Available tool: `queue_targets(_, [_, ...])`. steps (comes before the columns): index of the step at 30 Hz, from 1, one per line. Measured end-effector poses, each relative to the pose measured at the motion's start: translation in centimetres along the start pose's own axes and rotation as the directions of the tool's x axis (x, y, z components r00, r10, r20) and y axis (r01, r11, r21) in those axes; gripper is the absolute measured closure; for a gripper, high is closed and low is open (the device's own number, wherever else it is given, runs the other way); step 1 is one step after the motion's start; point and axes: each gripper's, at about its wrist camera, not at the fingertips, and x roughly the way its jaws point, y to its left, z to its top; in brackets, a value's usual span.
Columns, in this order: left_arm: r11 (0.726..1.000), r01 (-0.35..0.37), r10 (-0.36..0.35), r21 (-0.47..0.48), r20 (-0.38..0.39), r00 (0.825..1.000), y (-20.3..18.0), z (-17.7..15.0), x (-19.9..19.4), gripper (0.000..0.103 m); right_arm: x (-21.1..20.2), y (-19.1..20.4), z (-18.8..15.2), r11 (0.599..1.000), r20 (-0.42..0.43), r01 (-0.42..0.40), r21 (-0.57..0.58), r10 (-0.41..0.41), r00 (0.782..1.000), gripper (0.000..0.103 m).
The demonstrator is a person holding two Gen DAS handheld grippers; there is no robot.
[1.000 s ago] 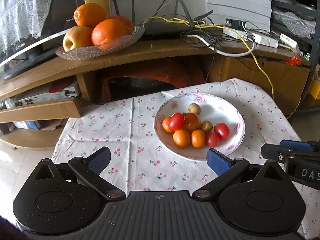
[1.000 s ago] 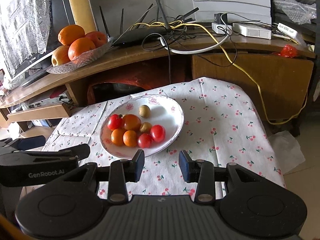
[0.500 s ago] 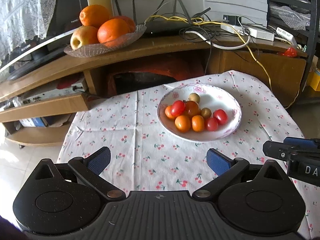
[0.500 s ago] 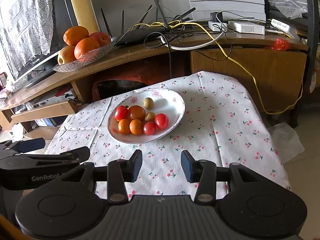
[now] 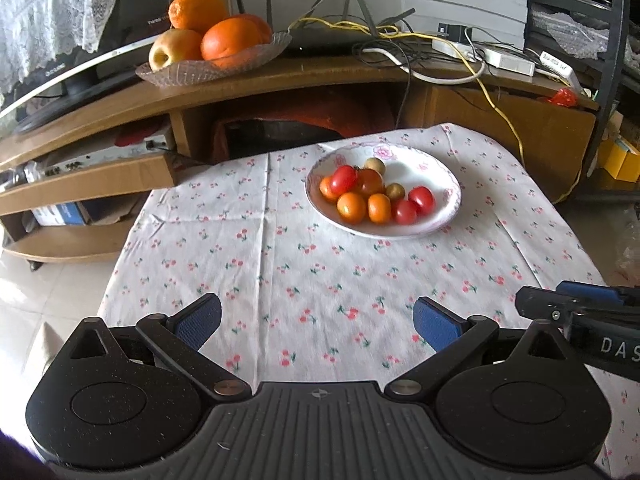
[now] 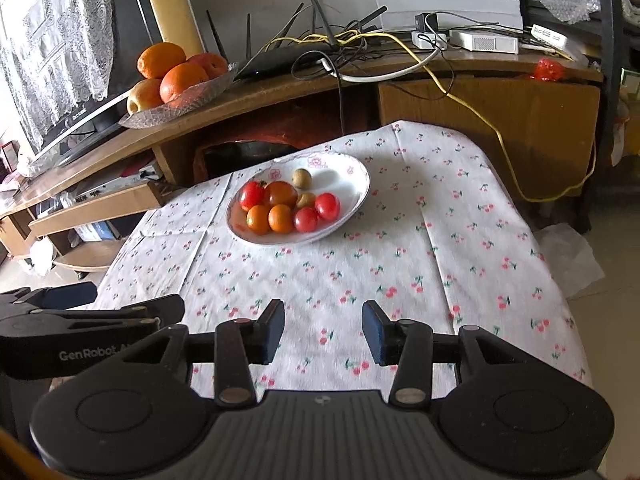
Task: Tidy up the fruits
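Observation:
A white floral plate sits on the far half of the cherry-print tablecloth. It holds several small fruits: red tomatoes, orange ones and two small tan fruits. My left gripper hangs wide open over the near cloth, empty. My right gripper is open too, less wide, with nothing between its fingers. Both are well short of the plate.
A curved wooden TV stand stands behind the table. On it are a glass dish of oranges and an apple, a router, cables and power strips. Tiled floor lies left; a yellow cable hangs at right.
Both grippers have drawn back from the plate and risen, so the plate looks smaller and farther away. Neither gripper's opening has changed and the fruits have not moved.

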Motion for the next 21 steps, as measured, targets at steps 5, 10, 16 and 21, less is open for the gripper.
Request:
queue_targets(5, [1.0, 0.009, -0.009, 0.008, -0.014, 1.0, -0.2, -1.5, -0.9, 0.0, -1.0, 0.2, -1.3, 1.0, -0.008, -0.001, 0.001, 0.001, 1.0, 0.06])
queue_targets(10, [1.0, 0.018, -0.019, -0.004, -0.012, 1.0, -0.1, -2.2, -2.1, 0.0, -2.3, 0.4, -2.3, 1.0, -0.005, -0.007, 0.007, 0.007, 1.0, 0.06])
queue_targets(16, [0.999, 0.032, -0.032, -0.013, -0.002, 0.999, 0.1, -2.8, -3.3, 0.0, -3.6, 0.8, -3.4, 1.0, -0.005, -0.017, 0.005, 0.017, 1.0, 0.06])
queue_targets(21, [0.999, 0.042, -0.042, -0.006, -0.006, 0.999, -0.1, -3.4, -3.9, 0.0, -4.4, 1.0, -4.1, 1.0, -0.006, -0.023, 0.012, 0.023, 1.0, 0.06])
